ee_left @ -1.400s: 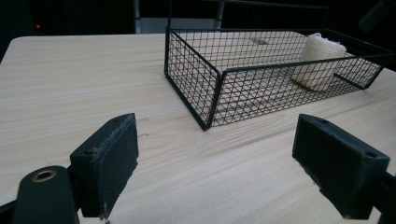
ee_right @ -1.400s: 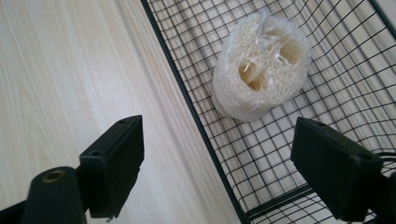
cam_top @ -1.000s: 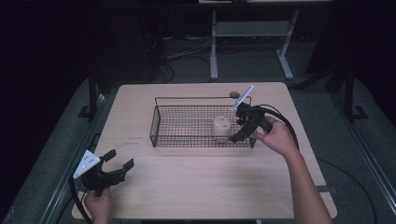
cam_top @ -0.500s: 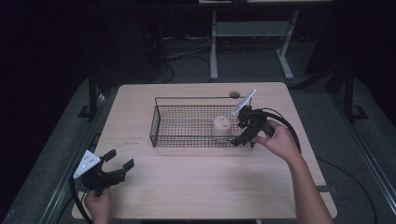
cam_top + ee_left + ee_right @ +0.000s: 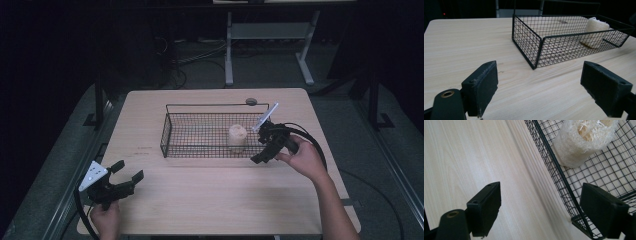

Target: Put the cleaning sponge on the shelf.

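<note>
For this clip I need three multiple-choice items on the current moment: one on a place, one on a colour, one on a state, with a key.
1. Where is the loofah piece?
A. inside the wire basket, toward its right end
B. on the bare table beside the basket
C. between the left gripper's jaws

2. What colour is the wire basket?
A. white
B. black
C. red

3. How do the right gripper's jaws stand?
A. shut on the loofah piece
B. shut on the basket's rim
C. open, holding nothing

Key: 1 A, the high view shows it standing on the basket's mesh floor near the right end. 2 B, its wires are black in the left gripper view. 3 C, the right gripper view shows both pads wide apart, astride the basket's corner.
</note>
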Motion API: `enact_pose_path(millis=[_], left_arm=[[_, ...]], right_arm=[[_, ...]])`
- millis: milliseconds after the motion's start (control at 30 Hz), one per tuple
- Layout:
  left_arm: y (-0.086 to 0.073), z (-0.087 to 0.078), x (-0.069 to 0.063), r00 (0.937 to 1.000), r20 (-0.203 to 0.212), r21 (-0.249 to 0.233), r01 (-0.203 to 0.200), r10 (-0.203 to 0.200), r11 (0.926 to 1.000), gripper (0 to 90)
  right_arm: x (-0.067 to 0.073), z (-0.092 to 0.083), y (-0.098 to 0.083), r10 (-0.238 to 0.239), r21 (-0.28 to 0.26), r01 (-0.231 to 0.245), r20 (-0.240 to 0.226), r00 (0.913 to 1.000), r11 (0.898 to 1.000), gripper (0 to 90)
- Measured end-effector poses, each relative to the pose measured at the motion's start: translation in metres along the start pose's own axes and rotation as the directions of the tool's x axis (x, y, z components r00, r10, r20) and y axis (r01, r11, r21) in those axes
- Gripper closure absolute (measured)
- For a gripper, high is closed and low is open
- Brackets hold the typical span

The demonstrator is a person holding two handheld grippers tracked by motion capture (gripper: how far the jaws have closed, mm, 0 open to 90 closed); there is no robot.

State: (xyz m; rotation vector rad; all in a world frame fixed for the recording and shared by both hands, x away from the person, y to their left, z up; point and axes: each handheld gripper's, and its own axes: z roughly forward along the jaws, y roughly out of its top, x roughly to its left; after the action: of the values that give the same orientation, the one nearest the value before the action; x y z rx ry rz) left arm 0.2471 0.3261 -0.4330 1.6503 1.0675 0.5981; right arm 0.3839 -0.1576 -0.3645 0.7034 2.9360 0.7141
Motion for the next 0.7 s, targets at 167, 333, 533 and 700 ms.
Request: enact_pose_path(millis=[167, 333, 533, 700], left_arm=[[0.0, 0.0, 0.0, 1.0, 0.0, -0.001, 0.0, 0.0, 1.0, 13.8], [0.0, 0.0, 0.0, 1.0, -0.001, -0.001, -0.002, 0.002, 1.0, 13.8], [0.0, 0.0, -0.001, 1.0, -0.001, 0.0, -0.004, 0.004, 1.0, 13.8], [0.0, 0.0, 0.0, 1.0, -0.001, -0.001, -0.001, 0.001, 1.0, 13.8]], right_arm=[[0.003, 0.0, -0.006, 0.001, -0.011, -0.001, -0.005, 1.0, 1.0, 16.8], [0.008, 0.002, -0.01, -0.014, -0.01, 0.014, -0.006, 0.9999, 1.0, 16.8], [0.012, 0.003, -0.017, -0.012, -0.009, 0.012, -0.006, 0.9999, 1.0, 16.8], [0.015, 0.003, -0.023, -0.01, -0.016, 0.01, -0.006, 0.9999, 1.0, 16.8]])
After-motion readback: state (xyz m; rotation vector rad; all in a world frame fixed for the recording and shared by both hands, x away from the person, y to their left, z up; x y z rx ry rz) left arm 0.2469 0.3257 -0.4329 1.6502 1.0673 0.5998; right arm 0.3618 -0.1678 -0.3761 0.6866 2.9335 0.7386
